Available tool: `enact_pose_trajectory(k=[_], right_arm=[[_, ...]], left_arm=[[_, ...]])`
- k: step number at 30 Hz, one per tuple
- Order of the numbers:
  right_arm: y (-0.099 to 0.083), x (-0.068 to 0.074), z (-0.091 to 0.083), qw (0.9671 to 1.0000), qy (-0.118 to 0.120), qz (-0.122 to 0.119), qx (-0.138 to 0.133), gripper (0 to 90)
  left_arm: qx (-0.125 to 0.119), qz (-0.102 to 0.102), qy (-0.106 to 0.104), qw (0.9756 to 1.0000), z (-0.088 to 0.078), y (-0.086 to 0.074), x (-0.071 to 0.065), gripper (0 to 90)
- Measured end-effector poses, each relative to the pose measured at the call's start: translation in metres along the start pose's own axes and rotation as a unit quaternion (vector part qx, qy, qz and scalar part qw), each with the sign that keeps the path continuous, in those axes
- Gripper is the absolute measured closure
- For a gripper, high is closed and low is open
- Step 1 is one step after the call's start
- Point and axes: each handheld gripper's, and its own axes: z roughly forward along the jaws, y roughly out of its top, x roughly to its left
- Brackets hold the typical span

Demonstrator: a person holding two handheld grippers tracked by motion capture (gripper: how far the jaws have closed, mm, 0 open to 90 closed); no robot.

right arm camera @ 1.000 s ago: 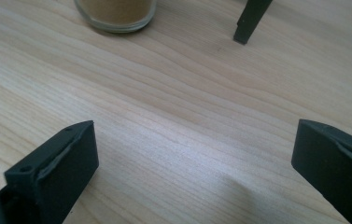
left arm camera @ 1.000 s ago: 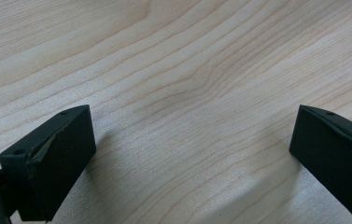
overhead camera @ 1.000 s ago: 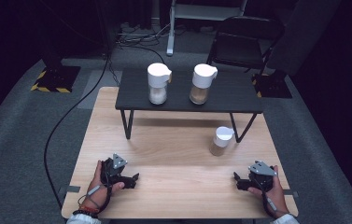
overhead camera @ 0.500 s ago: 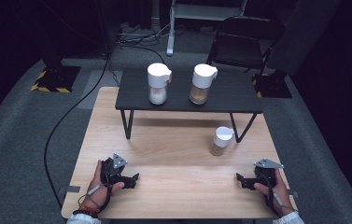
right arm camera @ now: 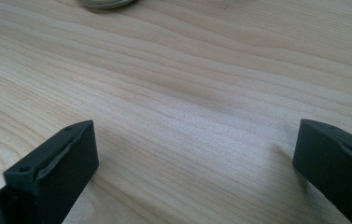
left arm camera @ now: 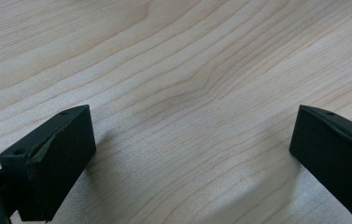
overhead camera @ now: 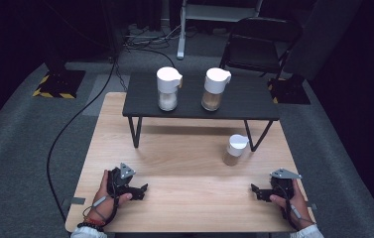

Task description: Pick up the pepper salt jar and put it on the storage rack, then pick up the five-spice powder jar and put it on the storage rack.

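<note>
In the high view, both grippers sit low near the bottom edge of the wooden worktop [overhead camera: 184, 163]: the left gripper [overhead camera: 142, 191] at lower left, the right gripper [overhead camera: 255, 191] at lower right, each held in a hand and each empty. The nearest thing to either is the white-capped jar [overhead camera: 235, 149], standing upright right of centre on the worktop, just in front of the small black table [overhead camera: 244, 101]. That table carries two more capped jars, the left jar [overhead camera: 167, 89] and the right jar [overhead camera: 215, 89], side by side in the upper middle.

In the left gripper view, the jaws stand wide apart over bare wood grain, nothing between them.

In the right gripper view, the jaws are likewise spread wide and empty; a rounded base edge, probably the white-capped jar [right arm camera: 106, 3], peeks in at the top left.

The likely step is a reach by the right gripper to that jar. It would go best level, jaws kept wide, closing on the body below the cap, avoiding the black table's leg just behind.
</note>
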Motion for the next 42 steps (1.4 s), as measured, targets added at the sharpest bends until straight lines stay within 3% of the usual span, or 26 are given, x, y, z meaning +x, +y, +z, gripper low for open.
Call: enact_pose_trajectory(k=[33, 42], right_arm=[[-0.0005, -0.0002, -0.0003, 1.0000, 0.000, -0.002, -0.001, 0.0], [-0.0020, 0.0033, -0.0053, 0.9998, -0.004, -0.013, -0.013, 1.4]], left_arm=[[-0.001, -0.001, 0.001, 1.0000, -0.0004, -0.0007, -0.0005, 0.2], [-0.001, -0.001, 0.001, 1.0000, -0.0004, -0.0009, -0.0005, 0.2]])
